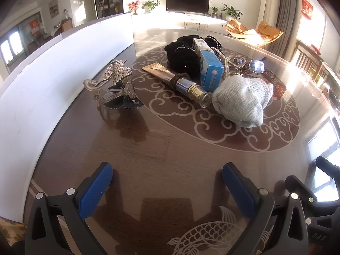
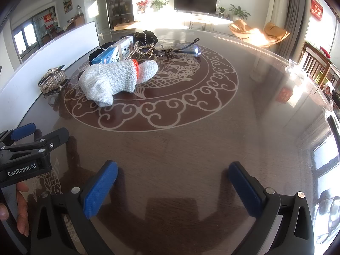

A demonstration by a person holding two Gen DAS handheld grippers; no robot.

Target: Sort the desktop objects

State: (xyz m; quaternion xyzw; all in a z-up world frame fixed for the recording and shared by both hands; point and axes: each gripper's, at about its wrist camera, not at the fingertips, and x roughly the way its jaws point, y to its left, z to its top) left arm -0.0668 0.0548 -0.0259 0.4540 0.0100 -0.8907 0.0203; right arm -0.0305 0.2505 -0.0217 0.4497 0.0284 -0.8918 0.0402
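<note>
Both the left tongs (image 1: 167, 182) and the right tongs (image 2: 173, 180) hover with blue pads spread apart and nothing between them, low over the dark glossy bench (image 1: 161, 148) with its pale scroll pattern. Ahead lies a heap: a pale knitted glove (image 1: 240, 99), a gold-capped tube (image 1: 180, 80), a blue carton (image 1: 210, 63) and black velvet scrunchies (image 1: 180, 53). A rhinestone hair clip (image 1: 114, 85) sits apart, near a white board (image 1: 53, 80).

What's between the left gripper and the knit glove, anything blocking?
Nothing visible. Bare tabletop runs from the open left gripper to the knit glove. The gold-capped tube and blue box lie beside and behind the glove, not in front. The hair clips sit well off to the left.
</note>
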